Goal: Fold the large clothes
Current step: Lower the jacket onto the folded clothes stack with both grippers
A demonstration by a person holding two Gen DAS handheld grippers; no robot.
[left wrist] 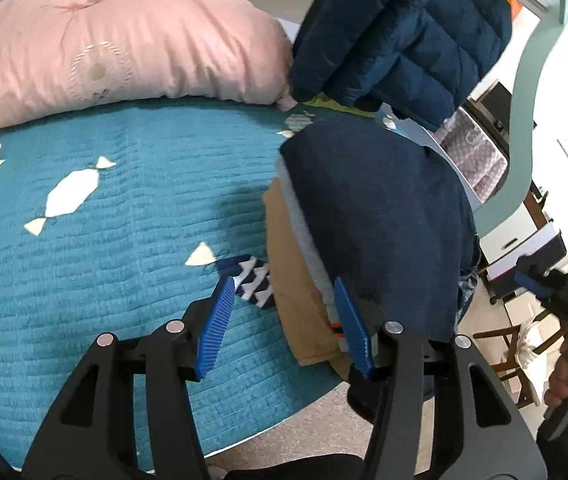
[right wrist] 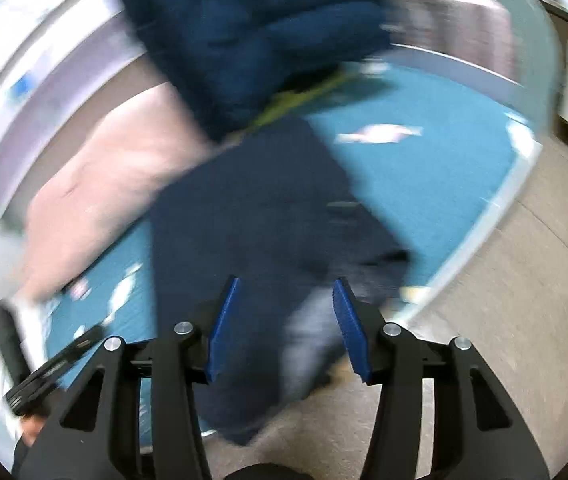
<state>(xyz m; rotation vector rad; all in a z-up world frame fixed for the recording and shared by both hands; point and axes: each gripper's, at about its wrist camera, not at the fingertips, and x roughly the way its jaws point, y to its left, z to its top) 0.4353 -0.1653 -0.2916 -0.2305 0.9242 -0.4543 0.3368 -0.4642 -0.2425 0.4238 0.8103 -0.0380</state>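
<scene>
A folded dark navy garment (left wrist: 376,216) tops a stack with a grey piece (left wrist: 308,248) and a tan piece (left wrist: 296,304) at the edge of a teal quilted bed (left wrist: 124,208). My left gripper (left wrist: 284,292) is open and empty just in front of the stack. A small navy-and-white patterned item (left wrist: 254,280) lies by its left finger. My right gripper (right wrist: 286,292) is open and empty over the navy garment (right wrist: 260,216); that view is blurred. The right gripper also shows at the right edge of the left wrist view (left wrist: 532,276).
A pink pillow (left wrist: 116,48) lies at the head of the bed. A blue puffer jacket (left wrist: 404,32) lies piled behind the stack, also in the right wrist view (right wrist: 252,32). Beige floor (right wrist: 504,320) lies beyond the bed edge. A mint bed frame (left wrist: 524,120) and furniture stand at right.
</scene>
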